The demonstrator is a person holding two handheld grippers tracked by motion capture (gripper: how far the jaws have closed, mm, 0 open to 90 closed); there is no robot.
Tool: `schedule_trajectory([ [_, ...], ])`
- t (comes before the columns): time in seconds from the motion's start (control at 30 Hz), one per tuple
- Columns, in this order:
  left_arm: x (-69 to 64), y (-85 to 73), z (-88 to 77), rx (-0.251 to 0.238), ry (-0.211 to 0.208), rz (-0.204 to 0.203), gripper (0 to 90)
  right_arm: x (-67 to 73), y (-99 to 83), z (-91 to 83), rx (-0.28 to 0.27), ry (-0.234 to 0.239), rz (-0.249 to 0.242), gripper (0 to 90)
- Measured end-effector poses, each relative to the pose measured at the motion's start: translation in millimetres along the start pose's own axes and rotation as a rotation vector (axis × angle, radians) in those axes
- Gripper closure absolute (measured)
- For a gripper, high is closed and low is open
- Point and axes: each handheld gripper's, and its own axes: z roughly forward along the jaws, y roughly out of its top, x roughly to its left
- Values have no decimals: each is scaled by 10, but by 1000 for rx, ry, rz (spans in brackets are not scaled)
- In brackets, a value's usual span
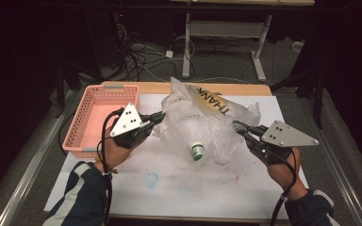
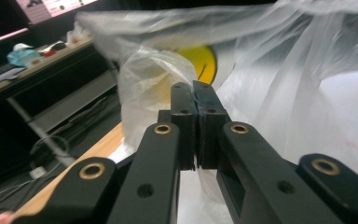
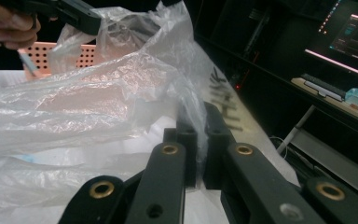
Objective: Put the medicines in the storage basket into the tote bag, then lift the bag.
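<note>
The bench (image 1: 179,197) carries a white sheet with faint blue and red smudges, and near its middle sits a clear plastic bag (image 1: 207,122), crumpled and puffed up, with dark lettering on a yellow patch facing up. At the bench's 10 o'clock corner stands a pink basket (image 1: 99,117), just beside the left hand. The high view alone shows a small bottle with a green band (image 1: 197,151) lying inside the bag toward 6 o'clock, and the tangle of cables on the floor beyond the bench. The left gripper view gives what that view cannot: a yellow round print (image 2: 200,63) on the film behind the jaws, and a side desk with clutter at 10 o'clock. The right gripper view shows a lit monitor (image 3: 354,39) at 2 o'clock and the other hand at 11 o'clock. The left tongs (image 1: 159,116) are pinched tight on the bag's edge at its 9 o'clock side, film bunched just above the jaws. The right tongs (image 1: 238,126) are clamped on the bag's 3 o'clock edge, with film running down between the jaws. The bag is stretched between the 2 tongs.
</note>
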Motion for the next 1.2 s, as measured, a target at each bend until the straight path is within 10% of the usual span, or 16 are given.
schedule_trajectory([
  [0.4, 258, 66, 496, -68, 3, -114, 860, -532, -13, 416, 33, -92, 102, 892],
  [0.83, 412, 1, 875, -48, 32, -151, 861, -685, -58, 767, 60, -120, 144, 892],
  [1.2, 365, 412, 671, -186, 39, -132, 870, -611, 258, 648, 18, -100, 136, 895],
])
